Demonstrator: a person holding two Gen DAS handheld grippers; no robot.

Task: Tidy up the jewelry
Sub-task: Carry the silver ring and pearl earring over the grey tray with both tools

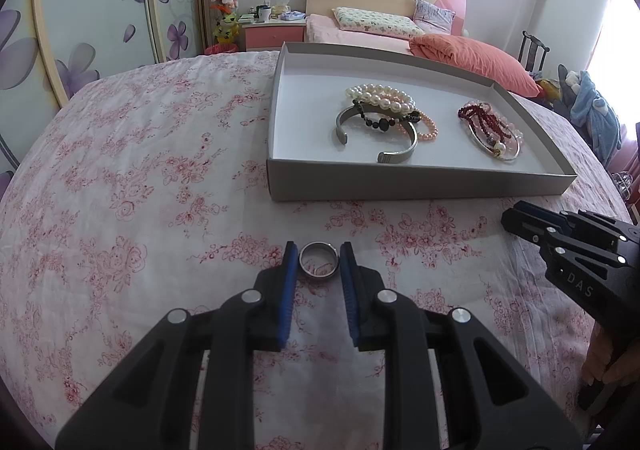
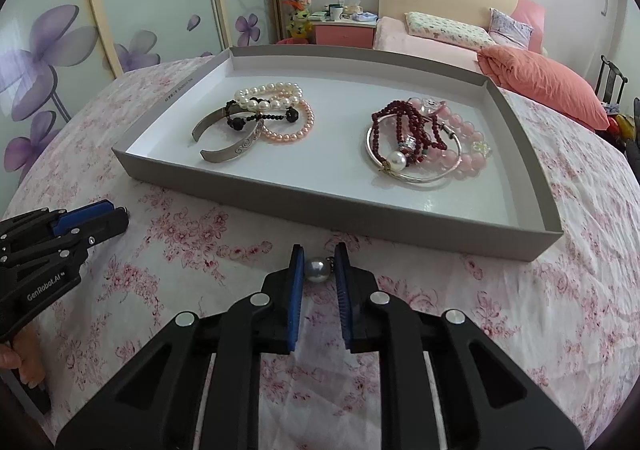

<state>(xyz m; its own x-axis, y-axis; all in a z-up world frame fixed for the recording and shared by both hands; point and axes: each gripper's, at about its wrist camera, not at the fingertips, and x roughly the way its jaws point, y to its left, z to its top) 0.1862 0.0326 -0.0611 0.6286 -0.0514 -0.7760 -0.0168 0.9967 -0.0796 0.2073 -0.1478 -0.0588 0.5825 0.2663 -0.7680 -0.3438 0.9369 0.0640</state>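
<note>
We hold the left gripper [image 1: 319, 264] low over the flowered cloth [image 1: 120, 209], its blue pads closed to a narrow gap on a silver ring [image 1: 319, 261]. The ring is a plain, wide, polished band lying flat on the cloth, just before the tray's near edge; both pads touch its sides.

Our right gripper [image 2: 319, 270] stands beside it, also near the tray's near edge, jaws almost together around a pearl [image 2: 318, 270]. The pearl is round, grey-white and glossy, with a small dark metal fitting on its right side. The left pad touches it; on the right we cannot tell whether the pad presses the pearl or only that fitting.

The tray [image 2: 280, 209] is a shallow grey box with a white floor. Toward its left end lie a white pearl bracelet [image 2: 272, 95], a black bead strand [image 2: 260, 115], a pink bead bracelet [image 2: 296, 125] and an open silver cuff [image 2: 232, 145], heaped together. Toward its right end lie dark red beads [image 2: 396, 121], pale pink beads [image 2: 464, 145] and a thin silver bangle [image 2: 416, 177], overlapping.
</note>
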